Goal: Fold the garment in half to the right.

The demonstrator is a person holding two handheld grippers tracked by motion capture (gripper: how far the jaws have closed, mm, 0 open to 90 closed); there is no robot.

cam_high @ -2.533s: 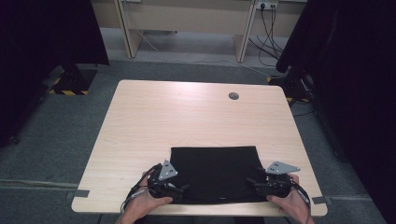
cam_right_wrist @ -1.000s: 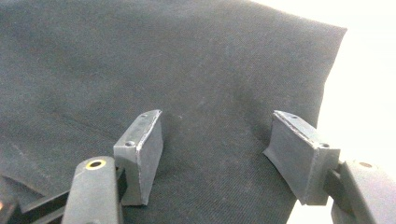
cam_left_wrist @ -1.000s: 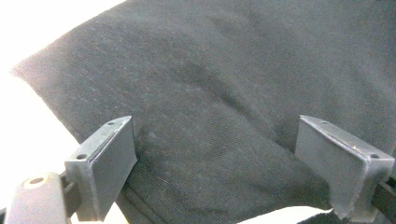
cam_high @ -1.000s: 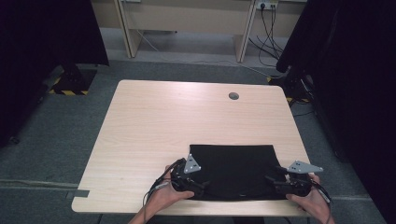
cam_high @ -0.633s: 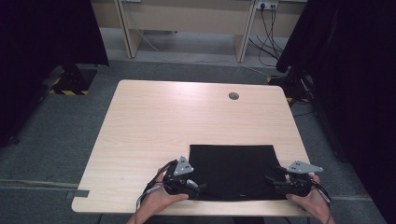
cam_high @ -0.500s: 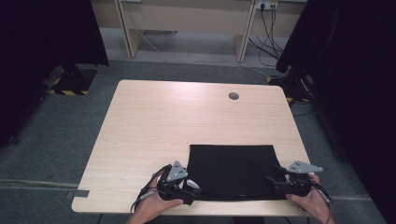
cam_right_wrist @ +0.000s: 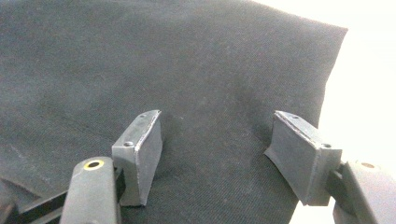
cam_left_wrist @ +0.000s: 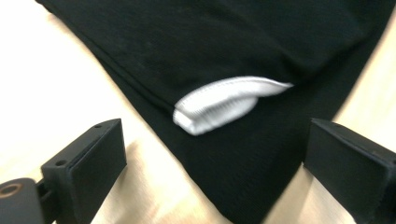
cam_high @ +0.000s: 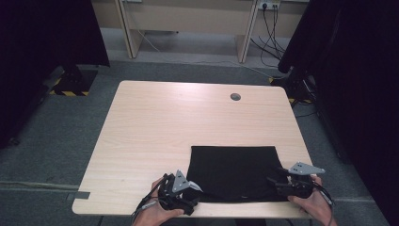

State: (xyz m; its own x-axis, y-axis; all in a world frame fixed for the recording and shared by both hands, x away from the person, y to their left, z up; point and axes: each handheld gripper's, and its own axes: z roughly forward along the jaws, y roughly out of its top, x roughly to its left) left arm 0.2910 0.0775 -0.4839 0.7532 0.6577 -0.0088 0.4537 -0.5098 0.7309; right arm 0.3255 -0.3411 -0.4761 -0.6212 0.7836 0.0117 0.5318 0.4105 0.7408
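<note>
Grey carpet surrounds a pale wooden desk (cam_high: 155, 136), where a folded black cloth (cam_high: 233, 172) is laid flat at the near right edge. Its corners are flanked by the left gripper (cam_high: 190, 190), whose jaws have just been opening off the corner, and the right gripper (cam_high: 277, 184), spread over the cloth without pinching, apparently after straightening.

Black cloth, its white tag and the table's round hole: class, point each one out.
black cloth (cam_high: 235, 169), high view, middle of its flat top.
white tag (cam_left_wrist: 224, 102), left gripper view, middle of the strip.
round hole (cam_high: 235, 97), high view, its centre.
</note>
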